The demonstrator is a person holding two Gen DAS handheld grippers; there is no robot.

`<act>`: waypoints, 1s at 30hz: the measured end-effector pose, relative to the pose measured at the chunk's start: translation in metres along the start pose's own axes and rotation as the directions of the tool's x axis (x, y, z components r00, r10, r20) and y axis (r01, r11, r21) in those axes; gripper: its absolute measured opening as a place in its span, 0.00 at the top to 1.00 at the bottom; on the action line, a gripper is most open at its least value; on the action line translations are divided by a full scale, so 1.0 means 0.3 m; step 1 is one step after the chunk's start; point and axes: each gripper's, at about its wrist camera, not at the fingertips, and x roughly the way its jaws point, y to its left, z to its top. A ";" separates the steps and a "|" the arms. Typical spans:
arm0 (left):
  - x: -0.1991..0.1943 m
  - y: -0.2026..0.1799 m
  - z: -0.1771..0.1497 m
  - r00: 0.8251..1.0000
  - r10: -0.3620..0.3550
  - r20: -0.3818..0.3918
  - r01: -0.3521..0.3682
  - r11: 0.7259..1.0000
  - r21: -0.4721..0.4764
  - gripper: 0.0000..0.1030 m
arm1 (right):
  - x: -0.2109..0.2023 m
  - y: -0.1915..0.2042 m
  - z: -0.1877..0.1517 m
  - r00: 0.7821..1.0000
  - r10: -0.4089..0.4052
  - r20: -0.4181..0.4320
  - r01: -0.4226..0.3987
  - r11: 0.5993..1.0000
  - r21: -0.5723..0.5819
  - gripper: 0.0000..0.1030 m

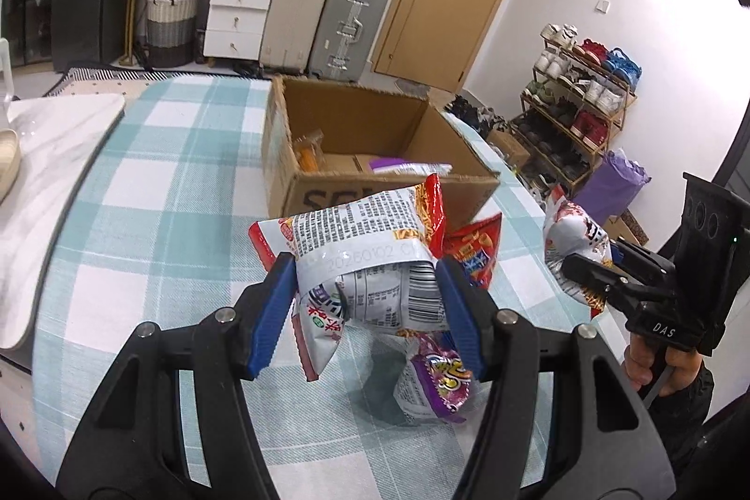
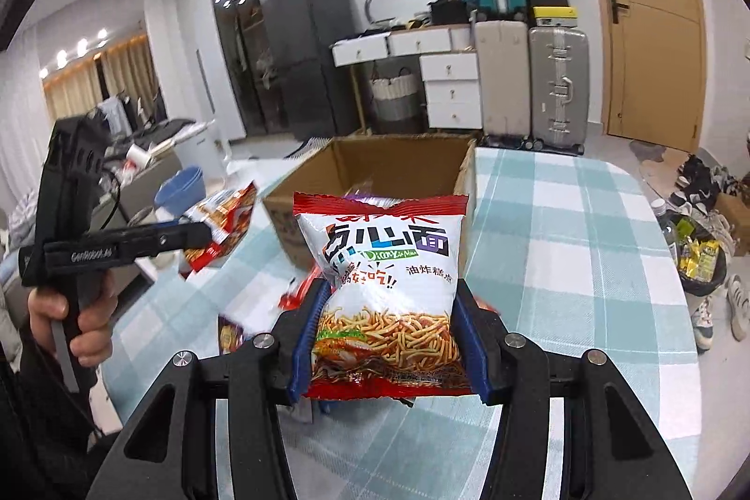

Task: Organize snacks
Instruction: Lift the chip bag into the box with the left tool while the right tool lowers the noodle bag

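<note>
In the left wrist view my left gripper (image 1: 368,303) is shut on a white and red snack bag (image 1: 361,233), held above the table with its printed back and barcode facing me. In the right wrist view my right gripper (image 2: 389,336) is shut on a white and red noodle-snack bag (image 2: 384,265), front side up. Each gripper also shows in the other view: the right gripper (image 1: 590,261) with its bag (image 1: 572,233), and the left gripper (image 2: 206,235) with its bag (image 2: 225,219). An open cardboard box (image 1: 328,195) (image 2: 398,158) stands just beyond, with a few packets inside.
A purple snack bag (image 1: 436,383) and a red one (image 1: 478,254) lie on the plaid tablecloth (image 1: 164,172) under my left gripper. A marble board (image 1: 56,153) sits at the left. Suitcases (image 1: 347,26), drawers, a shoe rack (image 1: 576,101) and a full bin (image 2: 698,256) surround the table.
</note>
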 end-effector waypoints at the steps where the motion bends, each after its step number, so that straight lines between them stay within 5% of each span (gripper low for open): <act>1: -0.008 -0.001 0.005 1.000 0.006 0.005 -0.006 1.000 0.002 0.44 | 0.001 -0.003 0.007 1.000 -0.005 0.006 0.005 1.000 0.006 0.50; 30: -0.014 -0.047 0.249 0.997 0.040 0.065 -0.042 0.999 0.016 0.44 | 0.127 -0.024 0.242 0.997 -0.028 0.069 0.024 0.998 0.057 0.50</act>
